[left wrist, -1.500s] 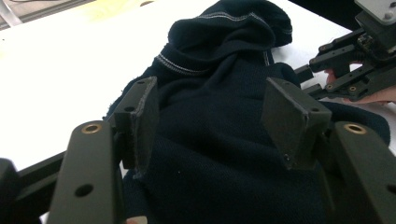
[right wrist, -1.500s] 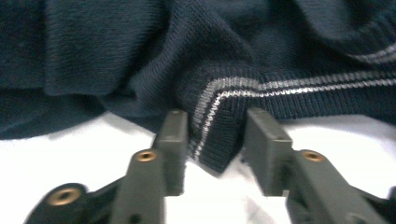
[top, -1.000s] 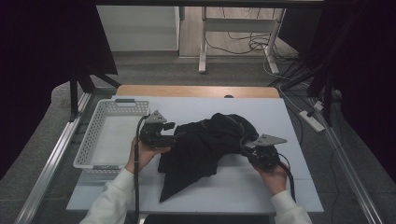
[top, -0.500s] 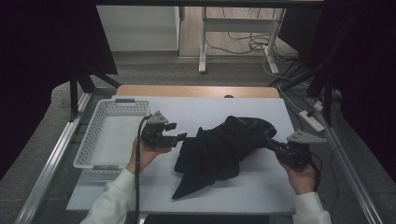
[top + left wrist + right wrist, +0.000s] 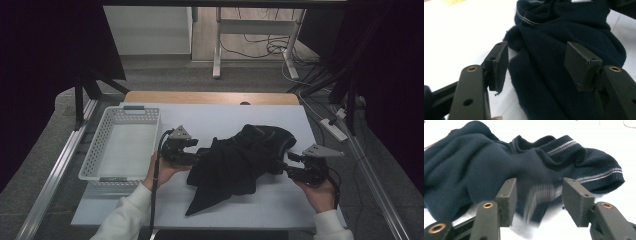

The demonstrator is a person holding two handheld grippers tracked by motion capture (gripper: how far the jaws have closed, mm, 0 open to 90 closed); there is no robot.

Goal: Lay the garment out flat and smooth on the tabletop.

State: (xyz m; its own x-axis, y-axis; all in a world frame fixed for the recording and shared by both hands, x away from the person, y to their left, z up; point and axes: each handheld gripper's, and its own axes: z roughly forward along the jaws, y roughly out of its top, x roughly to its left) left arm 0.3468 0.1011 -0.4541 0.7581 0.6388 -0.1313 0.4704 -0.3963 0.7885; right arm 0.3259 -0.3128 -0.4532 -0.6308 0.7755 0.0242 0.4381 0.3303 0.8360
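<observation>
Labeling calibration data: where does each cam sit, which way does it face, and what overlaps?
High view: above the person's side, looking forward and down on the table, basket and garment; sleeves, hands, left gripper, right gripper.
Left gripper view: rides the left gripper, looks along its open jaws at the garment.
Right gripper view: rides the right gripper; jaws just opened, striped hem blurred between them.
Shared: garment, white table.

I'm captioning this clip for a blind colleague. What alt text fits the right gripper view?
A dark navy garment with pale-striped ribbed edges lies crumpled on a white table. The right gripper has just been opening, and a blurred striped fold of the cloth sits between its parted jaws, which do not press on it.
</observation>
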